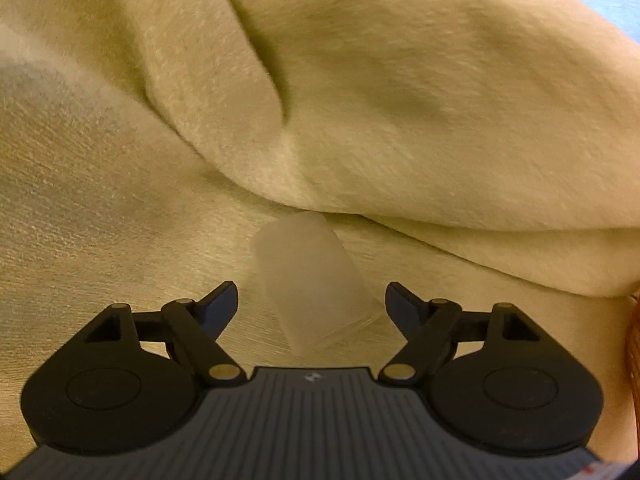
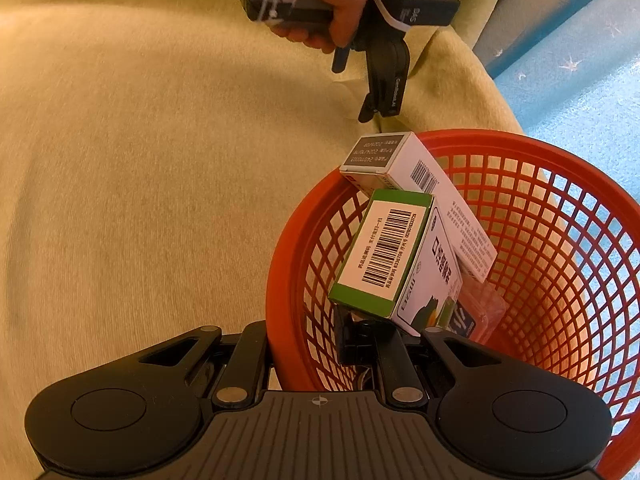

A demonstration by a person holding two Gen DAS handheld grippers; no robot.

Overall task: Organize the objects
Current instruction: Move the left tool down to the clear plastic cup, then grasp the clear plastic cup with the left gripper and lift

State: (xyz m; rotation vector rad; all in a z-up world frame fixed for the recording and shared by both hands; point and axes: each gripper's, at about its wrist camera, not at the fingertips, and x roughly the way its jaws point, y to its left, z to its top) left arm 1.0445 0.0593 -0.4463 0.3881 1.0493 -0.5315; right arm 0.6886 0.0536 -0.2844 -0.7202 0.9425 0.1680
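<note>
While its two black fingers stand wide apart at the bottom of the left wrist view, the left gripper holds nothing; a frosted translucent cup lies tipped on its side in the gap between them, touching neither fingertip as far as can be seen. That cup rests on a pale yellow blanket, and just past it a thick fold of the same fabric rises across the upper right of the frame.

At the bottom centre of the right wrist view, the right gripper is closed over the rim of a red mesh basket, one finger outside the wall and one inside. Leaning in the basket's left part are a green-edged box with a barcode and, behind it, a white box poking above the rim; a clear packet sits lower beside them. Farther off, at the top centre, a hand grips the handle of the other tool, which points down at the blanket just beyond the basket. Blue floor shows at the upper right.
</note>
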